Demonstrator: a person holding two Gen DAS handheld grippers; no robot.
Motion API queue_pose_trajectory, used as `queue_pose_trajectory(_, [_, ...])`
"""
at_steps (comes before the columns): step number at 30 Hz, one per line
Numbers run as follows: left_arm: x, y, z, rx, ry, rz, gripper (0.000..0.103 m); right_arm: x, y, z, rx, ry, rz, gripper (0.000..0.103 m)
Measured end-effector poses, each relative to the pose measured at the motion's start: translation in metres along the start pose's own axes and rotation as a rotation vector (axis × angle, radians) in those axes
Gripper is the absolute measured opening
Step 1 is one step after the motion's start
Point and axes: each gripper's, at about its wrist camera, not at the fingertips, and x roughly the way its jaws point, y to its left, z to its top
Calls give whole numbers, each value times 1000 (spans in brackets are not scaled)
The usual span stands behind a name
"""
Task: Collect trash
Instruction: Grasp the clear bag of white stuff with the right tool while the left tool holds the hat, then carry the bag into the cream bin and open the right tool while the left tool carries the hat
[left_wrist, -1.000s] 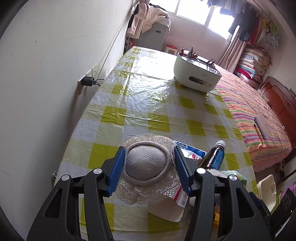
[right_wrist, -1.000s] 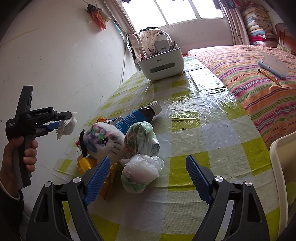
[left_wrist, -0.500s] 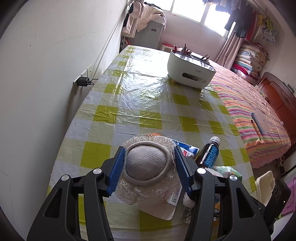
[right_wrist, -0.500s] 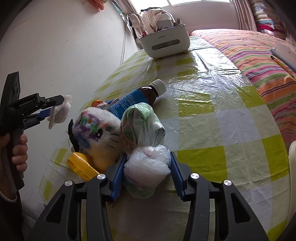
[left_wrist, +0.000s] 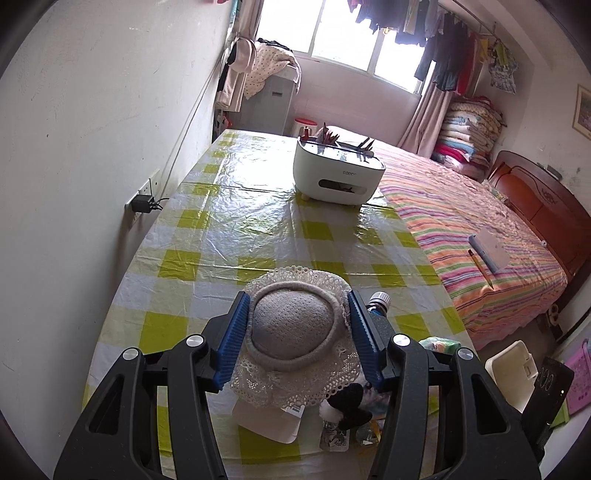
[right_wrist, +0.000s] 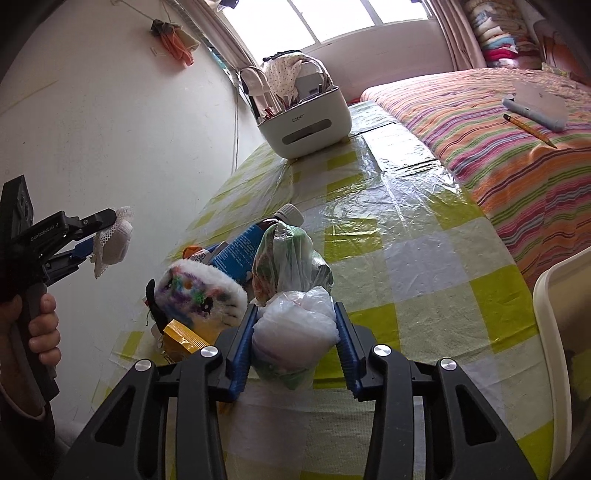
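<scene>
Now left gripper (left_wrist: 295, 336) clamped on grey lace-edged pad (left_wrist: 291, 328), held in air above table (left_wrist: 229, 229); side of tool reads "GenRobot.AI". Right gripper (right_wrist: 295, 350) closed around white plastic bag (right_wrist: 295, 332), bag at table's near edge, touching second knotted bag (right_wrist: 288, 254) behind. Beside: fluffy toy (right_wrist: 199, 295), brown bottle with blue label (right_wrist: 255, 240), print too small. White box (right_wrist: 306, 118) far, grey logo not readable.

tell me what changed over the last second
The right gripper moved in and closed on the white plastic bag, which it had only straddled, open. The left gripper rose, still clamping the lace-trimmed pad. The brown bottle and plush toy stayed put.
</scene>
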Motion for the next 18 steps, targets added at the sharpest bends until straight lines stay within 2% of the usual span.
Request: queue_pose_trajectory(18, [-1, -55, -8, 91, -10, -59, 52, -49, -38, 5, 85, -132, -26, 39])
